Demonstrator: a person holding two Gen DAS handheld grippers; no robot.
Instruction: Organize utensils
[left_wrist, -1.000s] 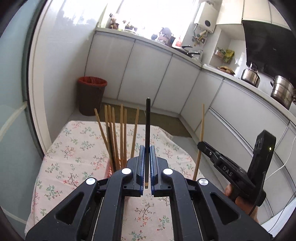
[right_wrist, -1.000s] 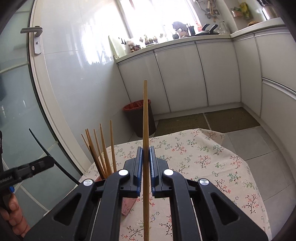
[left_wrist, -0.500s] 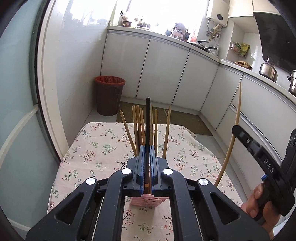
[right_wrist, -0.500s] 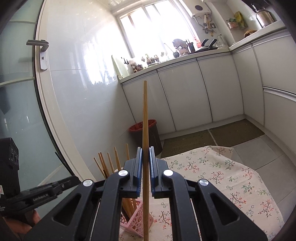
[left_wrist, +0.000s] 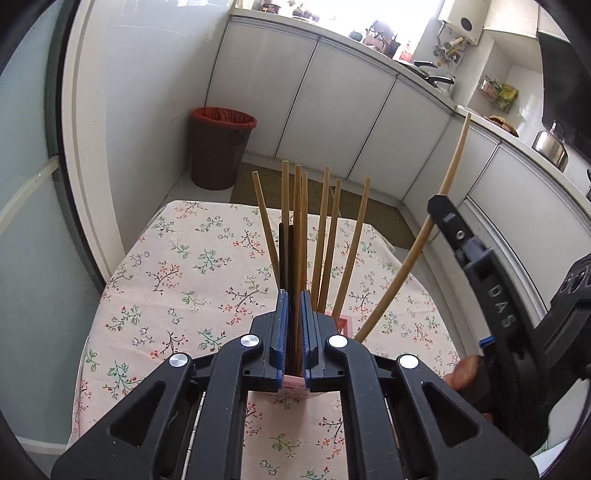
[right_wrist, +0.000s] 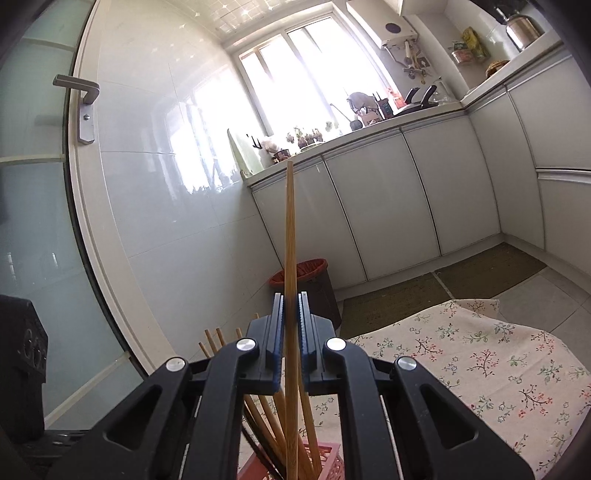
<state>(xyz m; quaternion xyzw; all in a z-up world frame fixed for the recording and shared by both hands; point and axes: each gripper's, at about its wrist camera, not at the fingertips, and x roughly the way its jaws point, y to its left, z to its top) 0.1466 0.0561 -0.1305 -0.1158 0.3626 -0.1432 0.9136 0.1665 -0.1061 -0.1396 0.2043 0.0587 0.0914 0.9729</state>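
Observation:
A pink slotted holder (left_wrist: 344, 323) stands on the floral tablecloth (left_wrist: 192, 266) and holds several upright wooden chopsticks (left_wrist: 322, 236) and a black one (left_wrist: 281, 254). My left gripper (left_wrist: 291, 325) is right above the holder, its jaws narrowly apart around a black chopstick (left_wrist: 291, 266) that reaches down into it. My right gripper (right_wrist: 291, 332) is shut on a wooden chopstick (right_wrist: 290, 236), held upright with its lower end in the holder (right_wrist: 325, 461). In the left wrist view the right gripper (left_wrist: 476, 258) comes in from the right with that chopstick (left_wrist: 424, 236) slanting.
A dark bin with a red liner (left_wrist: 221, 147) stands on the floor beyond the table. White kitchen cabinets (left_wrist: 332, 110) run along the back and right. A glass door with a handle (right_wrist: 83, 107) is on the left.
Both grippers have moved over the pink holder and come lower. The black chopstick has slid down into the holder and the left jaws have eased apart. The wooden chopstick's lower end has entered the holder.

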